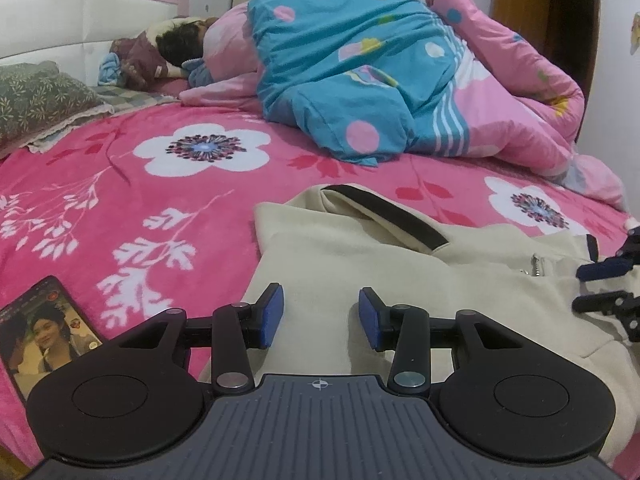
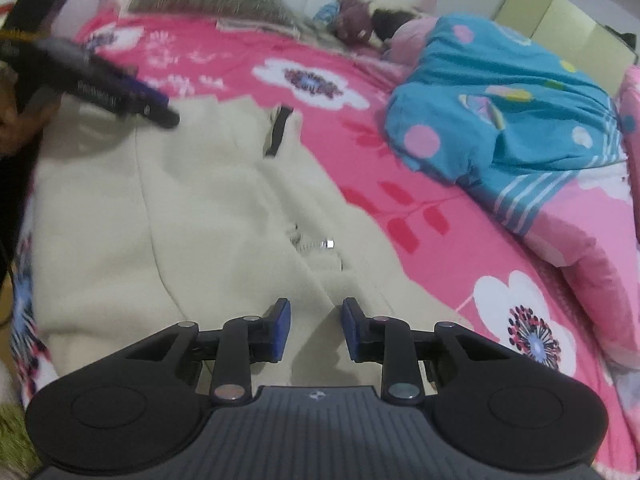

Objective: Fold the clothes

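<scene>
The bed (image 1: 120, 184), under a pink flowered blanket, is spreading out ahead of both grippers. A blue and pink quilt (image 1: 360, 80) is lying heaped at the far side, ahead and to the right of the left gripper (image 1: 321, 316), with a dark-haired sleeper (image 1: 180, 36) showing at its left end. A cream jacket (image 1: 360, 256) is lying flat on the bed right under and ahead of the left gripper, its black-lined collar (image 1: 392, 216) pointing away and its zipper pull (image 1: 536, 266) off to the right. A patterned pillow (image 1: 36, 96) is sitting far ahead to the left. A phone (image 1: 44, 332) with a lit screen is resting on the blanket just left of the left gripper.

The left gripper is hanging released over the jacket, its blue pads (image 1: 272, 316) apart with nothing between them. The right gripper (image 2: 316, 328) is likewise hovering unclenched above the jacket's near part, pads spread, holding nothing; the zipper pull is lying just ahead of it. From the right wrist view the left gripper is showing blurred at the upper left, over the jacket's far edge.
</scene>
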The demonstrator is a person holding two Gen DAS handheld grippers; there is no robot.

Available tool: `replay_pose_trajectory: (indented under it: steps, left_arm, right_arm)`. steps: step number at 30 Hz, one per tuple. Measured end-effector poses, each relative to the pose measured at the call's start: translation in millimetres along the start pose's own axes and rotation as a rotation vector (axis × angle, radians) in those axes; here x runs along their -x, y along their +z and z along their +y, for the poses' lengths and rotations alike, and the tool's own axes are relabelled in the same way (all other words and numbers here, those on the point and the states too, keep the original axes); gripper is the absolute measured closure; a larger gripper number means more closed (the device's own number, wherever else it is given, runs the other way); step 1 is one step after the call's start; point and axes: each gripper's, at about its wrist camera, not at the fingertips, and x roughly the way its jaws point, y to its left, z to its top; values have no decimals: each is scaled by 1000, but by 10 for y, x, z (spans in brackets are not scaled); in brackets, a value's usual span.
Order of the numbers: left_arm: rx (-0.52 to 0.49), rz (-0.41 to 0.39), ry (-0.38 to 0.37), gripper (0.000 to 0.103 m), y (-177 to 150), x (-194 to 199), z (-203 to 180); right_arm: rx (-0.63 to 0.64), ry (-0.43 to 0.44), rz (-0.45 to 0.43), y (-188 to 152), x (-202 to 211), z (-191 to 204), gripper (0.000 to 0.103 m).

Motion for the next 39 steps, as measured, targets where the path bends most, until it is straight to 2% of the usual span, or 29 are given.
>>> replay_pose_trajectory:
  steps: [2,4,7,12,15,20,22,25,27,30,34,37,39]
  left_arm:
    - [0,-6,-2,62,-9,-2,1]
    - [-1,-12,-4,62,-15,0,2]
    - [12,-17,-7,62,-17,0,10]
    - [53,-22,-32,62,48,3,38]
    - [50,-39,-41,62,93,-5,5]
    - [6,-43,-38,62,81,-74,-110]
    - [-31,-41,-28,62,46,-107,-168]
    - [-85,-35,-1,61,1,-154,-226]
    - [-105,-33,11,61,-13,-164,-247]
    - [-101,-30,12,61,-7,-168,-236]
    - [-108,-28,18,60,-8,-175,-246]
    - [-111,-25,22,60,-6,-182,-252]
    - [-112,-21,26,60,5,-193,-254]
  right_arm:
    - [-16,8,1,-6,-26,-10,78]
    - [-20,7,5,-11,-37,-13,94]
    - [-23,-32,-21,-9,1,9,100]
    - [-56,-132,-87,24,120,20,101]
    - [-46,-185,-97,48,117,38,101]
    - [-46,-234,-60,30,-133,47,101]
    - [-52,-233,-33,-9,-283,61,101]
    - [-104,-227,-43,-45,-330,17,100]
    - [-179,-214,-70,-48,-190,-98,98]
    - [-311,-304,-86,-139,138,-340,98]
    - [-447,-376,-84,-375,627,-644,96]
    - [-454,-367,-57,-505,802,-670,94]
    - [-421,-330,-45,-554,829,-610,92]
